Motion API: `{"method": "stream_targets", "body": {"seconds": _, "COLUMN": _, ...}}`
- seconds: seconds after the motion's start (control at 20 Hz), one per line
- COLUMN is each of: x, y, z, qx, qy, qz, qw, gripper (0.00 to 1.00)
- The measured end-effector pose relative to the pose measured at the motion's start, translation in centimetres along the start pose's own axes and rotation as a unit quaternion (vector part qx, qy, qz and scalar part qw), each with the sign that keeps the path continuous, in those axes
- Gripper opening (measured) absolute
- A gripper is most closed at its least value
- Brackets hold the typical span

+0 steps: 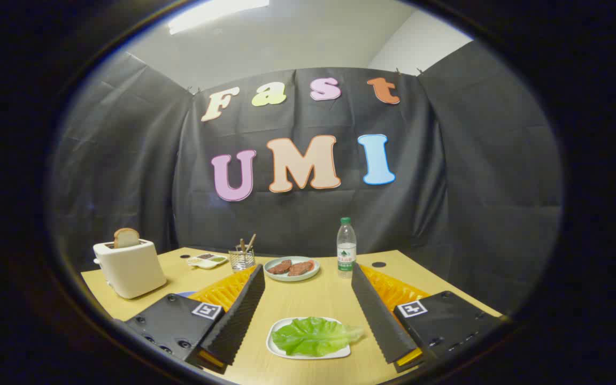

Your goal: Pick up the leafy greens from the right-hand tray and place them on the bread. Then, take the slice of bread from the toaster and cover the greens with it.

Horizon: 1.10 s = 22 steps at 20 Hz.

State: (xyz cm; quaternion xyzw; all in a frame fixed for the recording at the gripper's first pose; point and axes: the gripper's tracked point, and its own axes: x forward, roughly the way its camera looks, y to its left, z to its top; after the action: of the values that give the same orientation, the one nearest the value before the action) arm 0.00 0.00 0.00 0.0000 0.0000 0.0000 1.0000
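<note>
**Two fingers spread wide over the lettuce tray**

Two black ribbed fingers [244,315] of the gripper [308,278] stand far apart and hold nothing, with bare table [313,299] showing between them. The leafy greens [314,336] lie on a small white tray [278,348] down at six o'clock, between the finger bases and touching neither finger. One leaf tip hangs over the tray's rim toward three o'clock.

Beyond the fingertips, at about twelve o'clock on the table, sits a pale round plate [292,277] carrying two brown pieces of meat [292,267]. Just beside it toward one o'clock stands a clear water bottle [346,247] with a green cap, upright. Toward eleven o'clock is a clear cup [241,259] with sticks poking out, and next to that a small white dish [206,260] with dark and green contents.

Far out at nine o'clock, well apart from the greens, stands a white toaster [129,267]. A slice of bread [126,237] rises upright out of its slot. A blue edge peeks out beside the left finger; what it belongs to is hidden.
</note>
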Motion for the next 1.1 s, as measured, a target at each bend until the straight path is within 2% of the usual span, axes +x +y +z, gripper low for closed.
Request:
{"method": "stream_targets", "body": {"seconds": 0.3, "x": 0.1, "y": -1.7, "z": -0.7, "qx": -0.004, "qy": 0.008, "qz": -0.021, "qw": 1.0, "gripper": 1.0}}
{"method": "stream_targets", "body": {"seconds": 0.75, "x": 0.6, "y": -2.6, "z": -1.7, "qx": -0.002, "qy": 0.022, "qz": -0.03, "qw": 0.999, "gripper": 1.0}}
{"method": "stream_targets", "body": {"seconds": 1.1, "x": 1.7, "y": -4.3, "z": -6.3, "qx": 0.016, "qy": 0.097, "qz": -0.05, "qw": 0.994, "gripper": 1.0}}
